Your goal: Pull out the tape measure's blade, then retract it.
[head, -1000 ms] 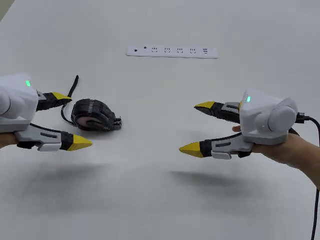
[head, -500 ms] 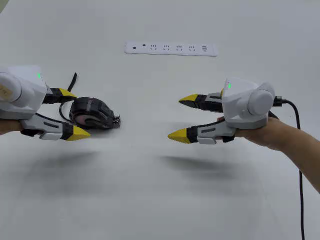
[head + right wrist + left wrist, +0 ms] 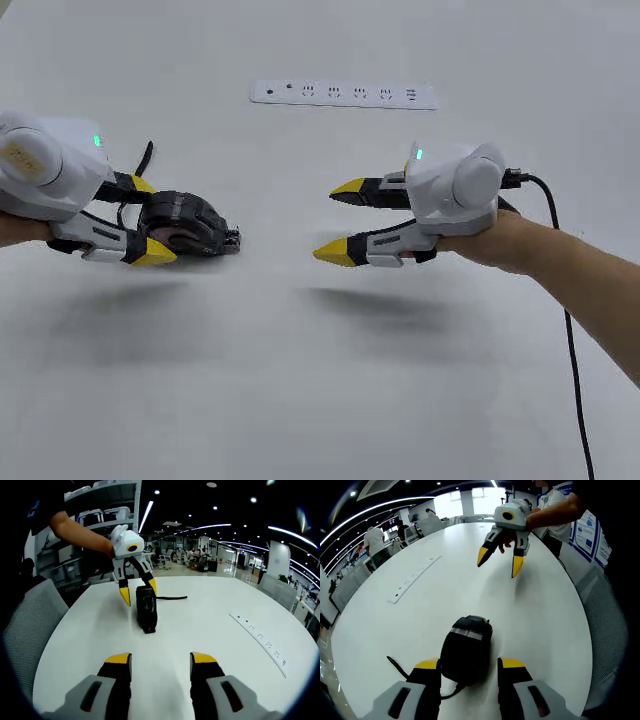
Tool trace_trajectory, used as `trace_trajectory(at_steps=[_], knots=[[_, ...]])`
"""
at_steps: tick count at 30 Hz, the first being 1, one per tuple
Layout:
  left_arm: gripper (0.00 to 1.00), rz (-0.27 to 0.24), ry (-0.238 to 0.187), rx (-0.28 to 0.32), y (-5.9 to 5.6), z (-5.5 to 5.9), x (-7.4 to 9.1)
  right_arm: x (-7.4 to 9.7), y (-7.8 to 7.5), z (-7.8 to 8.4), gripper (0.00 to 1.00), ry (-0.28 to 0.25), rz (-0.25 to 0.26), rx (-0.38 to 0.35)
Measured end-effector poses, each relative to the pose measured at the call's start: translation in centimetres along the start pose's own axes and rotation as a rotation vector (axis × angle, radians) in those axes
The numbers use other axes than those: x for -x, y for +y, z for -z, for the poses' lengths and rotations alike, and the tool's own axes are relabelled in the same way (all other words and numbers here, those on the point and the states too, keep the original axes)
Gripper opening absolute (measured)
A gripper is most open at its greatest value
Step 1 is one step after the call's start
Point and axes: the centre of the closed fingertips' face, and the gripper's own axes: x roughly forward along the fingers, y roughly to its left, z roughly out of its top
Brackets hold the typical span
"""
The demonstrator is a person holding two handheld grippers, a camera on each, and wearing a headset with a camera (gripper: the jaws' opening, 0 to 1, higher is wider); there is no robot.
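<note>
tape measure [image 3: 185, 222] on table [image 3: 320, 380], flanked by left claw [image 3: 148, 218], spread wide either side, likely to brace it. right claw [image 3: 338, 220] wide, well apart, facing hook [image 3: 232, 240], ready for pull.

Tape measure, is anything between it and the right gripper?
Nothing visible does. Only bare table lies between the right gripper and the tape measure. The power strip lies well off that line; the left gripper straddles the tape measure from the far side.
</note>
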Motion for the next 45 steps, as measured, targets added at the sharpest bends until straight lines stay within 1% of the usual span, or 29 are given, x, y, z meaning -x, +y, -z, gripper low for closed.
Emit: trace_trajectory(at_steps=[6,9,11,15,23,34,40,45], knots=[[0.36,0.014,0.015,-0.019,0.4,0.0,-0.2,-1.4,0.2,-0.2,0.44,0.009,-0.024,0.005],[0.32,0.022,0.029,-0.041,0.6,0.1,-0.4,-2.3,0.3,-0.3,0.42,0.017,-0.038,0.014],[0.32,0.035,0.03,-0.04,0.5,0.2,-0.4,-2.6,0.3,-0.5,0.41,0.013,-0.034,0.02],[0.31,0.061,0.023,-0.051,0.5,0.2,-0.5,-3.3,0.4,-0.7,0.4,0.012,-0.046,0.022],[0.3,0.089,0.024,-0.052,0.5,0.2,-0.6,-4.9,0.8,-0.9,0.38,0.019,-0.071,0.027],[0.29,0.099,0.027,-0.039,0.5,0.4,-0.6,-7.0,1.5,-1.6,0.34,0.024,-0.102,0.046],[0.29,0.106,0.037,-0.032,0.4,0.4,-0.7,-8.2,1.9,-1.7,0.3,0.038,-0.123,0.063],[0.29,0.107,0.037,-0.03,0.4,0.4,-0.7,-9.1,2.4,-1.6,0.27,0.056,-0.14,0.083]])
